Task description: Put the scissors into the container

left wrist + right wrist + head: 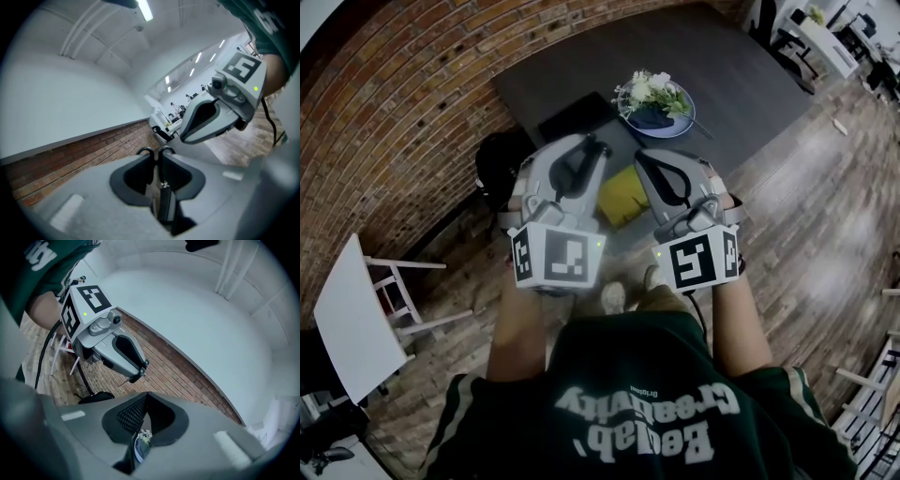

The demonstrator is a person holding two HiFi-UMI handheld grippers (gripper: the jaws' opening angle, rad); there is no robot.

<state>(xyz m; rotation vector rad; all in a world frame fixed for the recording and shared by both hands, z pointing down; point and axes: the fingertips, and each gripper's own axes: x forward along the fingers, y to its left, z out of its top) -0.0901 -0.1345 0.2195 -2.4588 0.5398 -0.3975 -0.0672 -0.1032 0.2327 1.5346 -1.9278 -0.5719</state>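
I cannot make out any scissors in these views. My left gripper and right gripper are held side by side, level, over the near end of a dark grey table. In the left gripper view the left gripper has its jaws almost together, with a thin slit and nothing visible between them. The right gripper has its jaws meeting at the tips, with nothing in them. A yellow object lies on the table under the grippers, partly hidden by them.
A blue plate with white flowers and a dark flat rectangle sit further back on the table. A black bag lies on the wooden floor by the brick wall. A white chair stands at the left.
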